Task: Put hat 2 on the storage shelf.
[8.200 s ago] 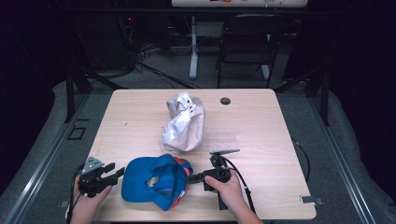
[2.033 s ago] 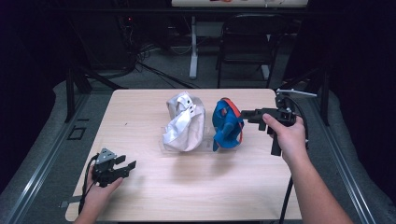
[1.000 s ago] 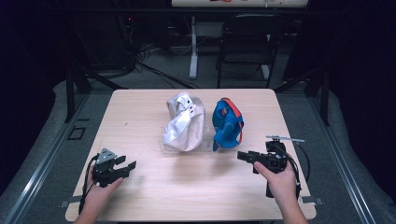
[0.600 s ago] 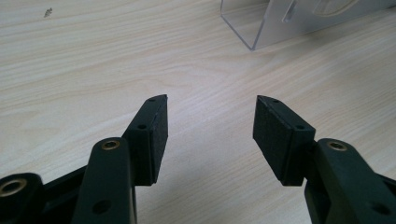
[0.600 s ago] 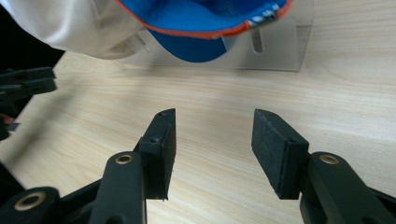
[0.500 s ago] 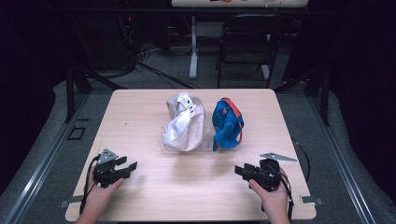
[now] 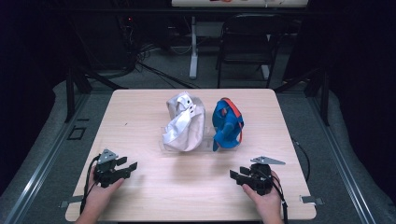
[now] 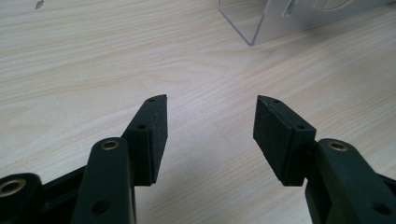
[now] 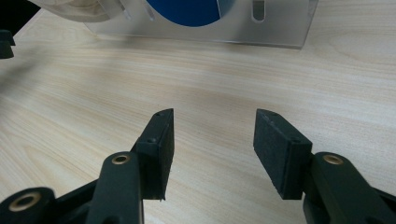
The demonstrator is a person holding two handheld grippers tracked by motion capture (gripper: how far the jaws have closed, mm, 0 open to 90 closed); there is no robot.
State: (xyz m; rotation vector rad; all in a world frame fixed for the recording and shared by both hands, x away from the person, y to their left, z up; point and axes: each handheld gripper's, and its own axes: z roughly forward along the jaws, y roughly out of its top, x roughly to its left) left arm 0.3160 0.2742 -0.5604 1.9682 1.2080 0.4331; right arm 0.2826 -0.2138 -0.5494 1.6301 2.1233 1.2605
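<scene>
A white cap (image 7: 184, 123) and a blue cap with an orange strap (image 7: 227, 122) stand side by side in a clear plastic rack (image 7: 208, 143) at the table's middle. My left gripper (image 7: 130, 165) rests low at the front left, open and empty, its jaws (image 8: 210, 121) over bare wood. My right gripper (image 7: 234, 175) sits at the front right, pointing left. Its jaws (image 9: 212, 133) have just been opening and hold nothing. In the right gripper view the rack (image 9: 261, 28) and the blue cap (image 9: 184, 9) lie ahead.
The wooden table (image 7: 140, 107) has bare room all around the rack. A black chair (image 7: 243, 42) and cables stand on the floor behind the far edge. The rack's corner (image 8: 261, 23) appears far off in the left gripper view.
The blue cap went from the table's front into the rack beside the white cap. My right gripper let go, drew back to the front right and sank. The left stayed put.
</scene>
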